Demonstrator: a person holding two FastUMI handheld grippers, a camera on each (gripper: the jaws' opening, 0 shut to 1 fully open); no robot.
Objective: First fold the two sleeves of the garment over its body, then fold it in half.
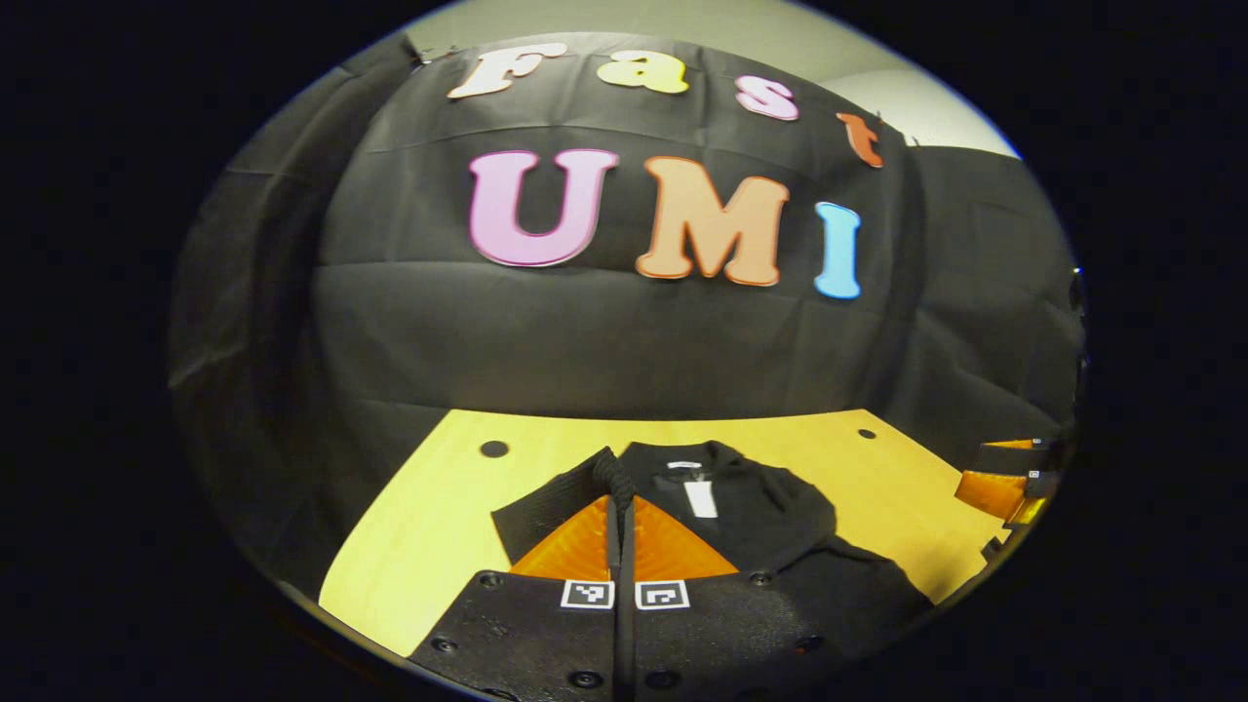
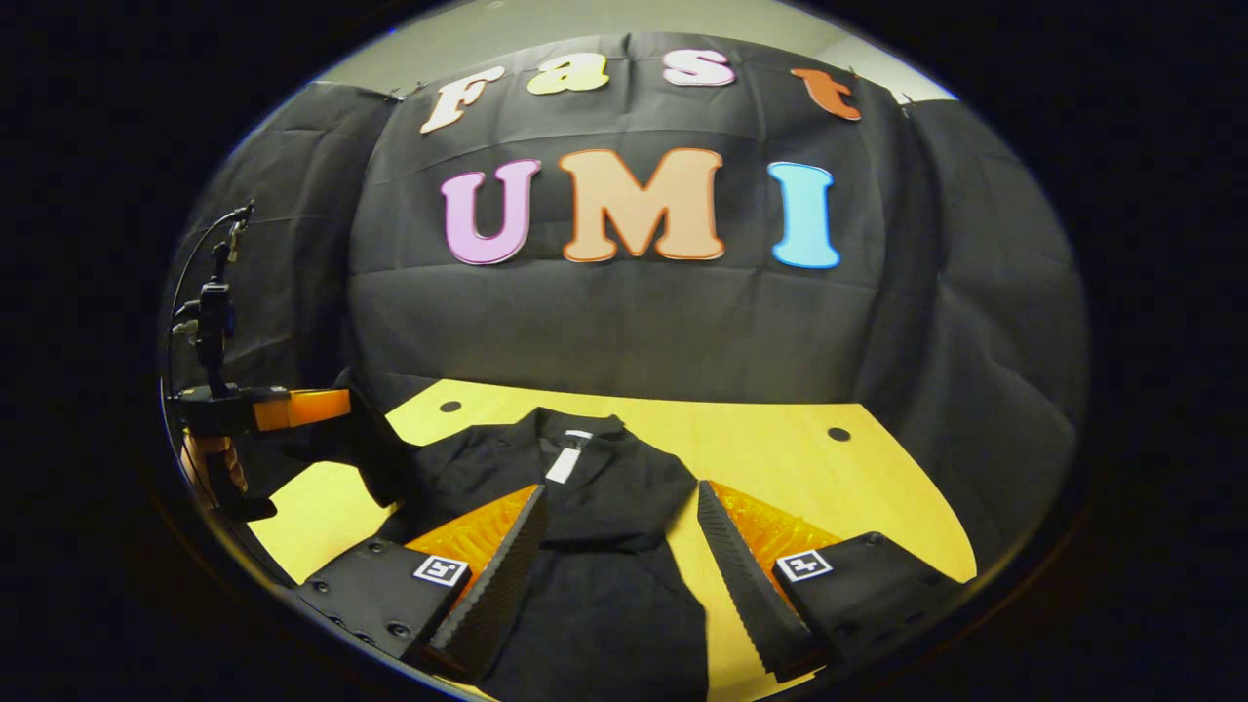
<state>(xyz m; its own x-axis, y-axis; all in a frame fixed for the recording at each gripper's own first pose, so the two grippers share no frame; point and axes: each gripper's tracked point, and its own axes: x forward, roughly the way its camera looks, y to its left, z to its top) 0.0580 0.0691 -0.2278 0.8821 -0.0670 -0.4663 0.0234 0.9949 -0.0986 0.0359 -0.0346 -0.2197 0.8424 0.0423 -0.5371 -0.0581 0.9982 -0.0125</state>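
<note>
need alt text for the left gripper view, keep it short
The left claw, fingers closed, pinches a sleeve of a black garment and lifts it over a yellow table. The garment's collar, with a white tag, faces the black cloth wall; the other claw sits at the right edge.

The garment (image 2: 604,507) is black with a white tag at its collar, lying flat with the collar on the far side. In the right gripper view its body runs between the spread fingers of the right hand-held gripper (image 2: 619,546). A black sleeve (image 1: 561,492) is pinched in the closed left hand-held gripper (image 1: 621,507), lifted
</note>
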